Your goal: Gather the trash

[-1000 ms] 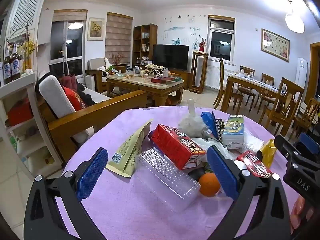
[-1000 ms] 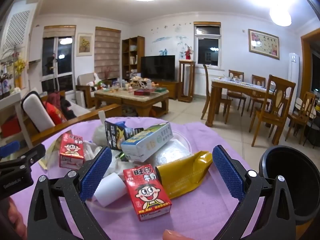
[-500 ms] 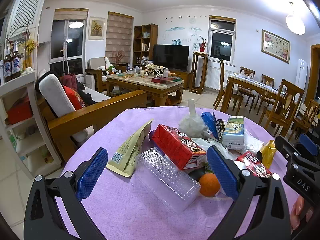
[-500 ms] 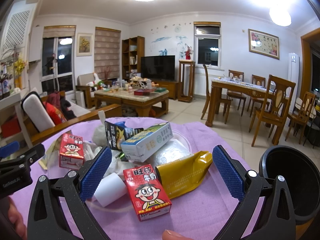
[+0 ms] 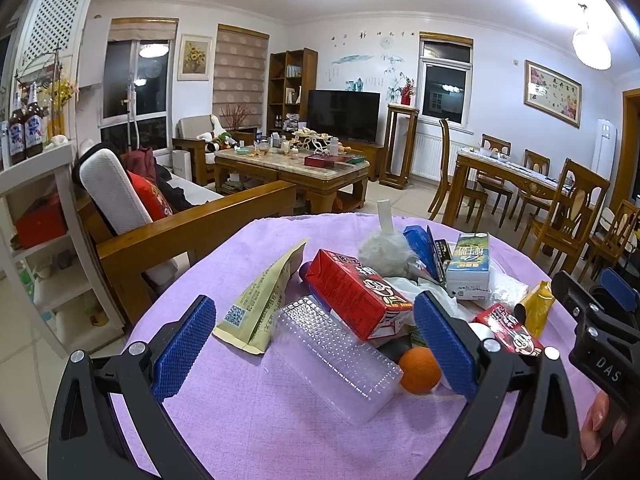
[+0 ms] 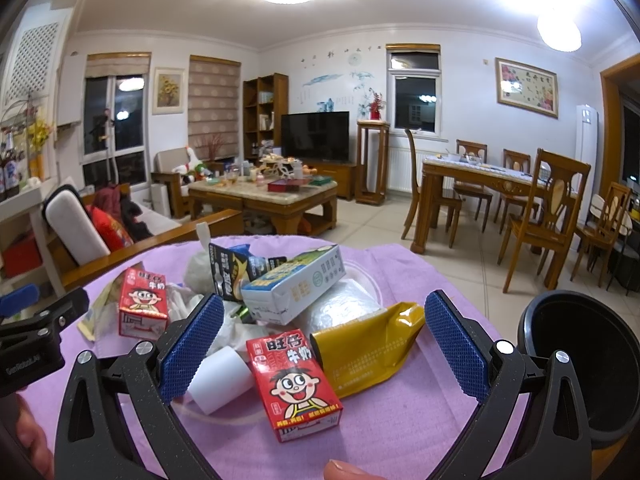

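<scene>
Between the wide-spread fingers of the right gripper [image 6: 324,348], a red milk carton [image 6: 294,386] lies flat on the purple tabletop [image 6: 400,420], likely light, stiff, best pinched across its narrow sides; left gripper [image 5: 316,348] equally wide, empty.

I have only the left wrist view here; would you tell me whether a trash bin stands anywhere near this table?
Observer: Yes, a black bin shows at the table's right edge, just beyond the right gripper.
Operator: Thank you. Is that gripper holding anything?
Observer: No, it is open; a red milk carton lies flat on the purple cloth, framed between its fingers, cartoon face up.
</scene>
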### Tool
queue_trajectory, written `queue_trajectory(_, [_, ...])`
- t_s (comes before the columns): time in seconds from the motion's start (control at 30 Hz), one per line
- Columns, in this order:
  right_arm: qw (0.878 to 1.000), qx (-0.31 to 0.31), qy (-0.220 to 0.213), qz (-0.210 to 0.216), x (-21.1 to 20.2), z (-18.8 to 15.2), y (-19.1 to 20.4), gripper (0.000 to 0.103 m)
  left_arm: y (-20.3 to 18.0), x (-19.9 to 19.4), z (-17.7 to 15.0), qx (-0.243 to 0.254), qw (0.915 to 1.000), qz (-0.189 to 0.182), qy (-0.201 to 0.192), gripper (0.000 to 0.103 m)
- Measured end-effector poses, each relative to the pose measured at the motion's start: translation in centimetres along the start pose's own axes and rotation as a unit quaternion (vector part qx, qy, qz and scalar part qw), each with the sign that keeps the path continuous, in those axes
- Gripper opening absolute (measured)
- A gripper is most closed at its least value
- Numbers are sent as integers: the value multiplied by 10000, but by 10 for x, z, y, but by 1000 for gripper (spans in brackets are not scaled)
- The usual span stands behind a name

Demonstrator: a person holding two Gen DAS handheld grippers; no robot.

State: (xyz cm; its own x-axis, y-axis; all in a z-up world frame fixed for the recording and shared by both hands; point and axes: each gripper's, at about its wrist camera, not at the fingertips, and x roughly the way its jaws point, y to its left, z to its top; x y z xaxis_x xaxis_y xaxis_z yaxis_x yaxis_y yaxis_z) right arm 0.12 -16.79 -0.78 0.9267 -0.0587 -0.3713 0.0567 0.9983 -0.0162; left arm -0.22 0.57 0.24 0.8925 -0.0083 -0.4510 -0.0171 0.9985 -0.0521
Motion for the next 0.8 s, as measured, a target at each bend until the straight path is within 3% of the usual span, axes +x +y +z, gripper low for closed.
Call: queue_trajectory(0.8, [10000,13,-8,3,0,0,0,99,1,-1,-1,-9,10000,10,-11,98])
